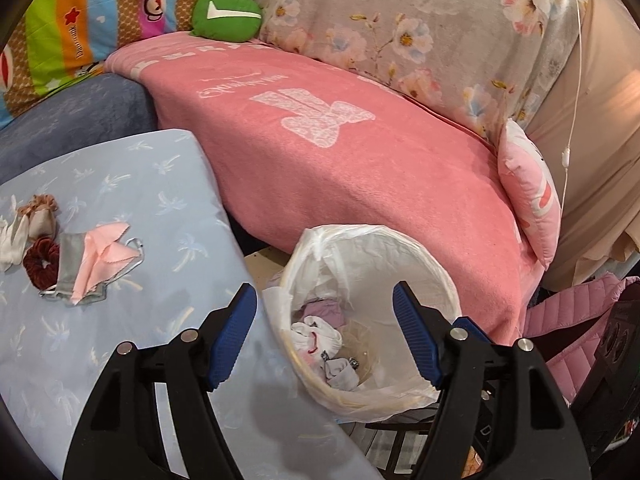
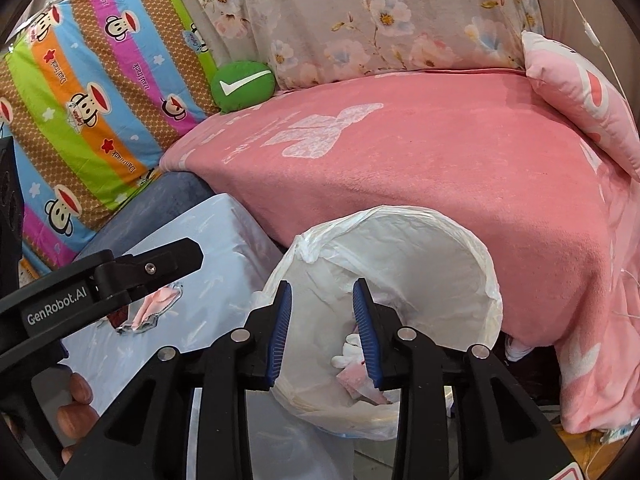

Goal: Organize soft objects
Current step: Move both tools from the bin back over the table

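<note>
"GenRobot.AI" marks the left tongs (image 2: 120, 280); both tongs gape empty over the bin (image 1: 436, 280), right tongs (image 2: 322, 332) narrower.

Bin (image 1: 440, 272) right of table (image 1: 120, 360); cloths (image 1: 100, 256) on table; sofa (image 1: 340, 180) behind.

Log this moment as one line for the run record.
left tool: open, empty | right tool: open, empty | white bag-lined round bin: holds soft items | light blue patterned table: dark red velvet scrunchie, pink cloth left
</note>
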{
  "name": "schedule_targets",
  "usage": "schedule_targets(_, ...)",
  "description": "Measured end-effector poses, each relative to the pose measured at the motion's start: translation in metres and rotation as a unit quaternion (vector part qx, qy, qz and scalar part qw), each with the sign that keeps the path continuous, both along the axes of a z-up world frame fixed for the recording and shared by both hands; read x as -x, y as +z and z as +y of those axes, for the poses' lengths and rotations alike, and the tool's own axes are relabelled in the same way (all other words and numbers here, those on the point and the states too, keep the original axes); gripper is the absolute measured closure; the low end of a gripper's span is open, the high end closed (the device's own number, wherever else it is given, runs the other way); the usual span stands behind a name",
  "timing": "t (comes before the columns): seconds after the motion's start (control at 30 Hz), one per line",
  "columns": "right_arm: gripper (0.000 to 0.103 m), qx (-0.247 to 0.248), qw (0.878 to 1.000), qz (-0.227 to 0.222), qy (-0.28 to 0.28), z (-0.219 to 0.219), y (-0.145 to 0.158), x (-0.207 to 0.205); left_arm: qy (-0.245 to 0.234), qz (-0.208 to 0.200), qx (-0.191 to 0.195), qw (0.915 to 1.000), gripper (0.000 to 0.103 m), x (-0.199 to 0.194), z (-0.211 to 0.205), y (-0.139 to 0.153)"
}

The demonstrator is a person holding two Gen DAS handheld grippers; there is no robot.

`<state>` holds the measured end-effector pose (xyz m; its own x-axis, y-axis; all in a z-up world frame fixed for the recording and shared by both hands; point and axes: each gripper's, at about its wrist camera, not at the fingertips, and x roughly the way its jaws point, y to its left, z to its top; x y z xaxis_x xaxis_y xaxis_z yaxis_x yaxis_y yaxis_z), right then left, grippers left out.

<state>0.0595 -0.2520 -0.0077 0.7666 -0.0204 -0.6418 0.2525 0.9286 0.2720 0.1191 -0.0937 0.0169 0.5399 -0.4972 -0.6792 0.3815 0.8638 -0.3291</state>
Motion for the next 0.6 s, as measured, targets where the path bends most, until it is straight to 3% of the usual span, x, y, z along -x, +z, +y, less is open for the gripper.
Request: schedule_targets(0.6, 0.063, 0.019, 0.998, 0.010, 0.062, 0.071, 0.000, -0.017, 0.077, 0.021, 0.015, 0.9967, 0.036, -0.010, 0.079, -0.018)
